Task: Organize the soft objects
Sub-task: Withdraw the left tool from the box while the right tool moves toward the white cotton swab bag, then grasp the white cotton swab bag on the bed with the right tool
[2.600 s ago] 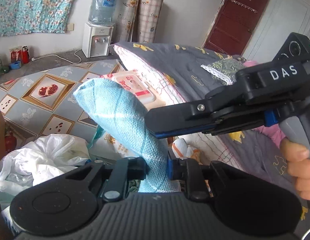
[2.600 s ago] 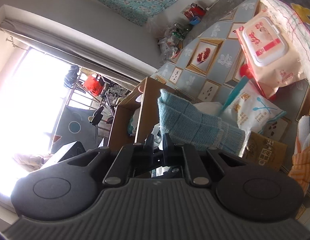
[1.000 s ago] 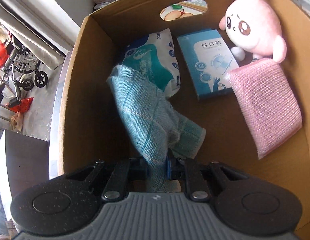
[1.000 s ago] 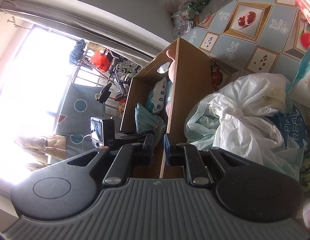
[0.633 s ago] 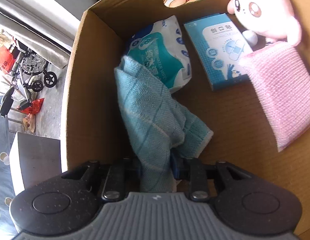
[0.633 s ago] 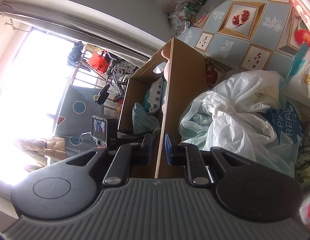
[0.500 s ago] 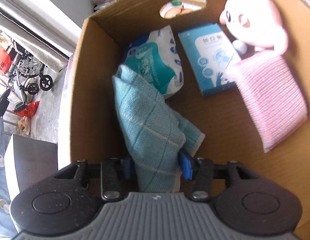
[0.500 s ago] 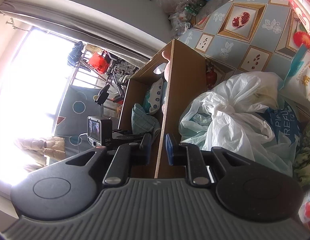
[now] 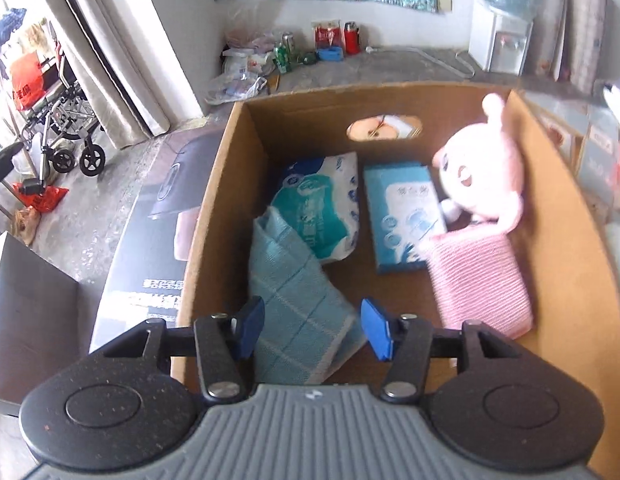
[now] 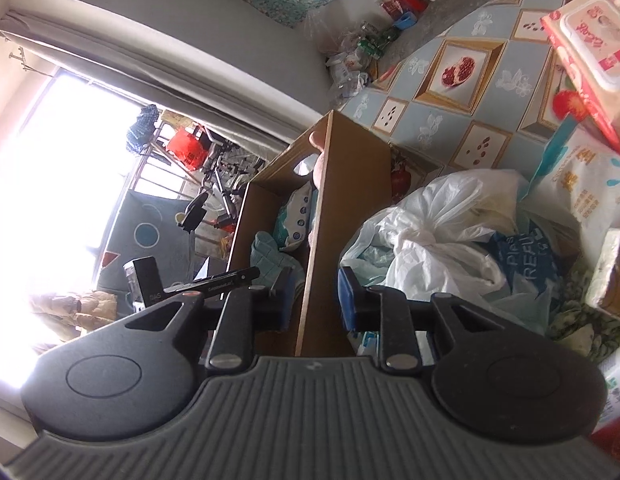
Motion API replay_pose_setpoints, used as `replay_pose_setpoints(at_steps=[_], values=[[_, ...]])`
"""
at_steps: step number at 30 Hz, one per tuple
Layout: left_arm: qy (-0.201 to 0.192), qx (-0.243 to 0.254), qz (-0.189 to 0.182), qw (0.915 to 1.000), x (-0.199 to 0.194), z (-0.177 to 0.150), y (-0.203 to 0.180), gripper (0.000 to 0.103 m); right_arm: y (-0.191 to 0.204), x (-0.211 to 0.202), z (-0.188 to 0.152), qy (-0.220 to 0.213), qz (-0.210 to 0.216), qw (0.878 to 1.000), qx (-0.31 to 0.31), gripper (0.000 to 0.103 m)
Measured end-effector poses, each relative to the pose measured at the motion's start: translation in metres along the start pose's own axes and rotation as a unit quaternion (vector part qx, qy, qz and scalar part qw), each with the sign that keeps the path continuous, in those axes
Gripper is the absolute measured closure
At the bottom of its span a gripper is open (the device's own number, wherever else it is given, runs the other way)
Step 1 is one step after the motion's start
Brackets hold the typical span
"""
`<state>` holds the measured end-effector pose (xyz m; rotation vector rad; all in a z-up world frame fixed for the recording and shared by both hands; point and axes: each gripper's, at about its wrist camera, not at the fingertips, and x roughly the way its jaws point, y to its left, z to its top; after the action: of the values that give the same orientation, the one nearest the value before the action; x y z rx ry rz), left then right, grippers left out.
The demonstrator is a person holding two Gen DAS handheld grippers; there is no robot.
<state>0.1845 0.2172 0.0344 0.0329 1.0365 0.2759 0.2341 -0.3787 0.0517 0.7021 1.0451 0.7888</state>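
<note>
Left wrist view looks down into an open cardboard box (image 9: pixel 214 216), where the left gripper (image 9: pixel 312 330) hovers with its blue pads spread apart. A second ago those pads were clamped on a blue-green towel (image 9: pixel 294 300); they have just been opening, and the towel now lies loose on the box floor against the left wall, between the pads but not pinched by them. Its far end leans on a teal tissue pack (image 9: pixel 322 204). Beside that lie a blue flat box (image 9: pixel 402 216), a pink folded cloth (image 9: pixel 478 280) and a pink plush toy (image 9: pixel 486 176) propped in the far right corner. With the towel let go inside the box, this item looks finished, and more soft things probably wait outside. The camera also sits higher over the box than half a second ago, so the whole rim is in sight. Right wrist view shows the right gripper (image 10: pixel 313 300) straddling the box's near wall: one pad inside, one outside, both just clear of the cardboard. These jaws have just been opening too, so the hold on the wall is released. Just beyond the wall sits a white plastic bag (image 10: pixel 426 232), with food packets (image 10: pixel 582 184) and a wipes tub (image 10: pixel 590 36) crowded on the patterned table (image 10: pixel 454 80). Room above the box is open for lifting out, while the four walls close in the sides and the cluttered right flank leaves little space.
</note>
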Motion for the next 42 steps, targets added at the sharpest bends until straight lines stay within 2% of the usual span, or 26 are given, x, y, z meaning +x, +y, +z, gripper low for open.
replay_pose_setpoints(at_steps=[5, 9, 12, 18, 23, 25, 28, 31, 37, 42], values=[[-0.066, 0.017, -0.042, 0.9968, -0.029, 0.004, -0.04, 0.048, -0.009, -0.031, 0.012, -0.056, -0.049, 0.997, -0.01, 0.07], [-0.12, 0.062, -0.088, 0.9868, -0.062, 0.012, -0.087, 0.047, -0.023, -0.043, 0.022, -0.079, -0.101, 0.992, -0.017, 0.06], [-0.133, 0.097, -0.132, 0.9774, -0.077, 0.017, -0.127, 0.044, -0.036, -0.041, 0.03, -0.081, -0.136, 0.987, -0.021, 0.059], [-0.095, 0.146, -0.222, 0.9593, -0.081, 0.012, -0.209, 0.044, -0.072, -0.032, 0.045, -0.054, -0.189, 0.98, -0.03, 0.057], [-0.022, 0.139, -0.275, 0.9511, -0.056, 0.011, -0.265, 0.051, -0.111, -0.021, 0.063, -0.018, -0.206, 0.978, -0.016, 0.057], [0.009, 0.128, -0.28, 0.9515, -0.041, 0.014, -0.282, 0.058, -0.125, -0.019, 0.069, -0.007, -0.197, 0.98, -0.008, 0.057], [0.047, 0.121, -0.29, 0.9481, -0.021, 0.021, -0.304, 0.061, -0.145, -0.015, 0.076, 0.011, -0.187, 0.982, 0.005, 0.057], [0.055, 0.123, -0.281, 0.9503, -0.012, 0.027, -0.318, 0.062, -0.165, -0.01, 0.079, 0.026, -0.194, 0.981, 0.018, 0.057], [0.075, 0.139, -0.282, 0.9463, 0.001, 0.032, -0.346, 0.064, -0.193, 0.006, 0.084, 0.045, -0.192, 0.98, 0.039, 0.057], [0.117, 0.154, -0.296, 0.9355, 0.021, 0.032, -0.372, 0.065, -0.204, 0.015, 0.083, 0.061, -0.163, 0.983, 0.057, 0.062]])
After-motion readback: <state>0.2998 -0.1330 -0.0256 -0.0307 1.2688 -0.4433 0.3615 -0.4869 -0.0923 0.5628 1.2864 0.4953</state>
